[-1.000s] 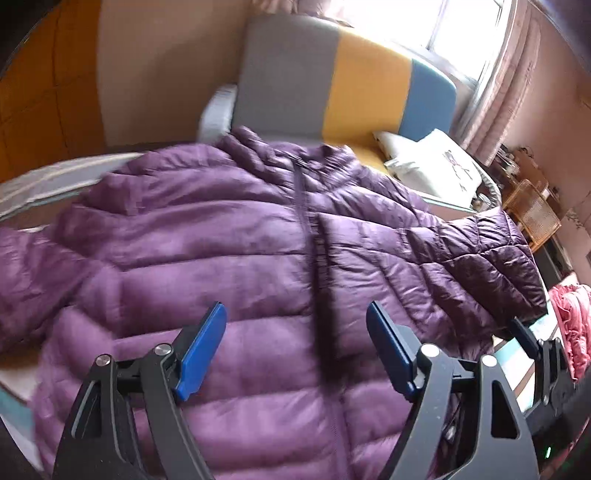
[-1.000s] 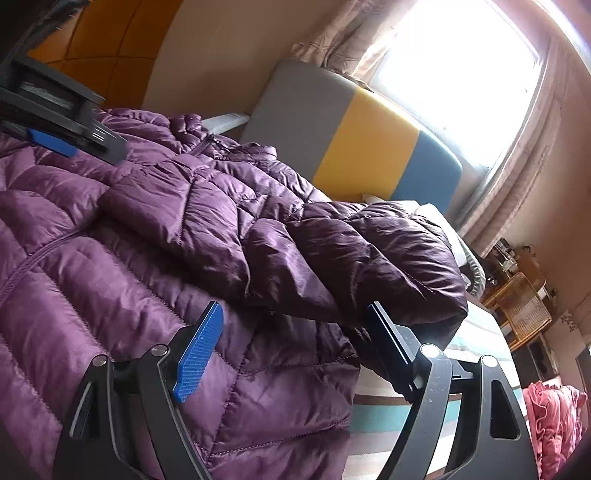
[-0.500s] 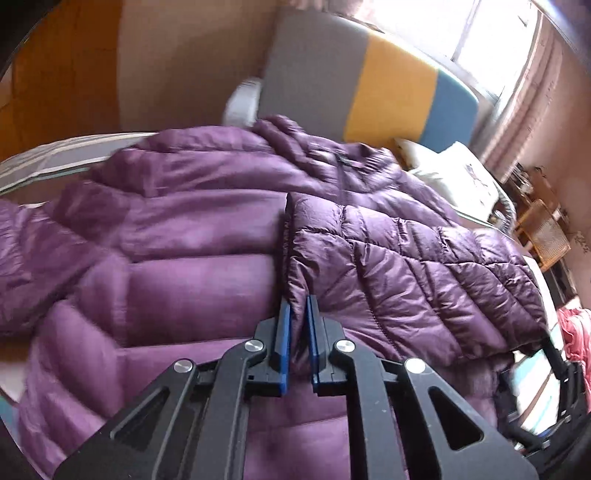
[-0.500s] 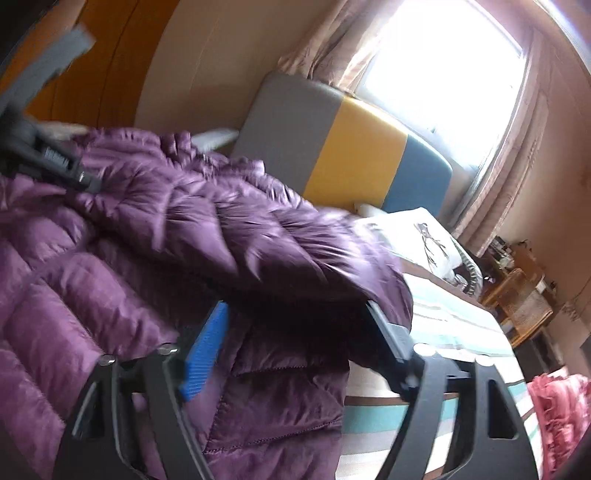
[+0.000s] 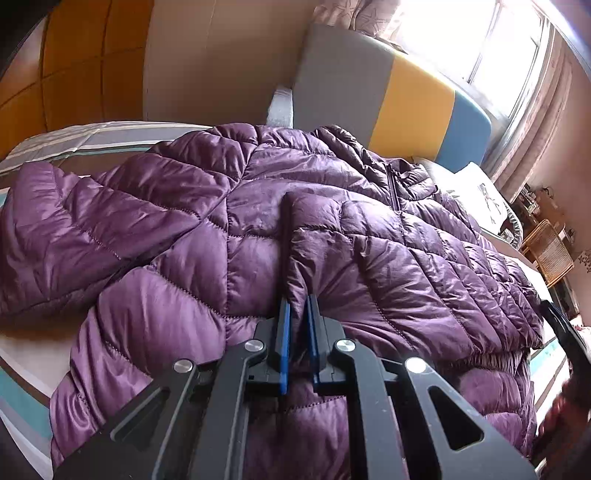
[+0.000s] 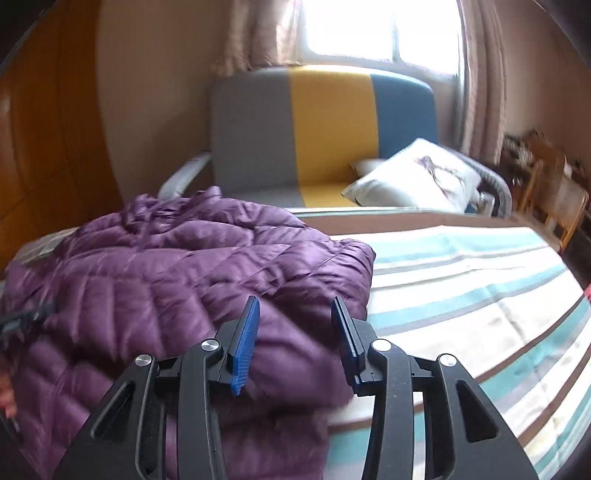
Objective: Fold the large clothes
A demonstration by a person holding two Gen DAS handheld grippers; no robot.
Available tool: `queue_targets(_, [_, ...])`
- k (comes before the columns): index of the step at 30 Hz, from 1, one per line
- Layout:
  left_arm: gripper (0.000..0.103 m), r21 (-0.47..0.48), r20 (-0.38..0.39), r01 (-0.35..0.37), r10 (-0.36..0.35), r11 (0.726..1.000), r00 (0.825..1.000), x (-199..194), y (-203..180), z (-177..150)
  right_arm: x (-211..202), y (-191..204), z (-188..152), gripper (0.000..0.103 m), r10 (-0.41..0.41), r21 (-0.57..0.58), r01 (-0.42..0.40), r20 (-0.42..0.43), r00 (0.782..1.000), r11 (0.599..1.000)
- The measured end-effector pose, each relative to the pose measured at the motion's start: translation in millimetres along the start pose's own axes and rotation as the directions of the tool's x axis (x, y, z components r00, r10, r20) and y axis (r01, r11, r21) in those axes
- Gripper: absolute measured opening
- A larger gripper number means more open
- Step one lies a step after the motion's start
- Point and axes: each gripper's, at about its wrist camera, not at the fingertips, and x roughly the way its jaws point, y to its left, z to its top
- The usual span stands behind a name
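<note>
A purple quilted jacket (image 5: pixel 258 229) lies spread across a striped bed (image 6: pixel 461 280), a sleeve folded over its front. The left gripper (image 5: pixel 298 314) is clamped on the edge of that folded sleeve, a grip only the left wrist view shows. The right wrist view alone shows the bed's bare right side and the right gripper (image 6: pixel 295 332), jaws closing, with jacket fabric between them but not yet pinched. Beyond the bed's far edge stands a grey, yellow and blue sofa (image 6: pixel 325 122) holding a white cushion (image 6: pixel 417 177), under a bright window (image 6: pixel 351 26).
</note>
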Motion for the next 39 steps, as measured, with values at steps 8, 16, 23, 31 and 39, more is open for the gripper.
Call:
queue_targets(8, [0.013,-0.011,-0.024,0.017,-0.017,1.000,1.000,7.9,3.7,-2.0,66.2,-15.2,-5.1,0.027,-0.013,0.088,0.031,-0.191,0.982,0.996])
queue_targets(16, [0.019,-0.004,-0.020,0.014,-0.015,1.000,1.000,9.0,1.6,-1.9,46.0,-11.4,-2.4,0.027,-0.057,0.063,0.068,-0.167,0.984,0.996])
queue_targets(23, [0.055,0.022,-0.011,0.038,-0.038,0.999,0.999,3.5,-1.8,-4.2,13.1,25.5,-0.1,0.027,-0.036,-0.022,0.034,-0.103,0.994,0.999])
queue_targets(31, [0.080,-0.009,0.038,0.078,-0.077,0.997,0.996,-21.6,9.2,-7.0,44.1,19.0,-17.1,0.027,-0.101,-0.024,0.098,-0.173,0.980,0.995])
queue_targets(39, [0.090,-0.140,0.176,-0.011,0.036,0.990,0.984,-79.2,74.1,0.1,41.0,20.1,-20.1,0.028,-0.112,-0.038,0.108,-0.156,0.981,0.993])
